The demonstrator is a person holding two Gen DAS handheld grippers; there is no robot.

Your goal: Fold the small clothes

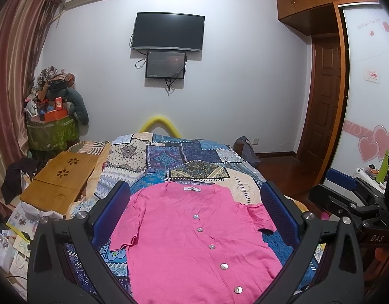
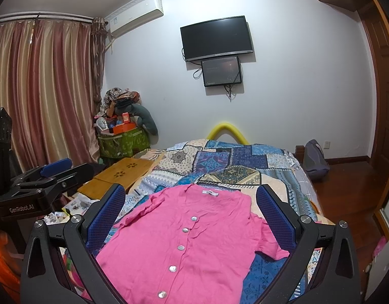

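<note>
A pink short-sleeved buttoned top lies spread flat, front up, collar away from me, on the patchwork bedspread; it also shows in the right wrist view. My left gripper hovers above it, open and empty, with its blue pads wide apart either side of the shirt. My right gripper is likewise open and empty above the shirt. In the left wrist view the right gripper shows at the right edge; in the right wrist view the left gripper shows at the left.
A bamboo lap tray lies at the bed's left edge above floor clutter. A heaped green basket stands in the corner by the curtains. A TV hangs on the far wall. Wooden wardrobe and door stand right.
</note>
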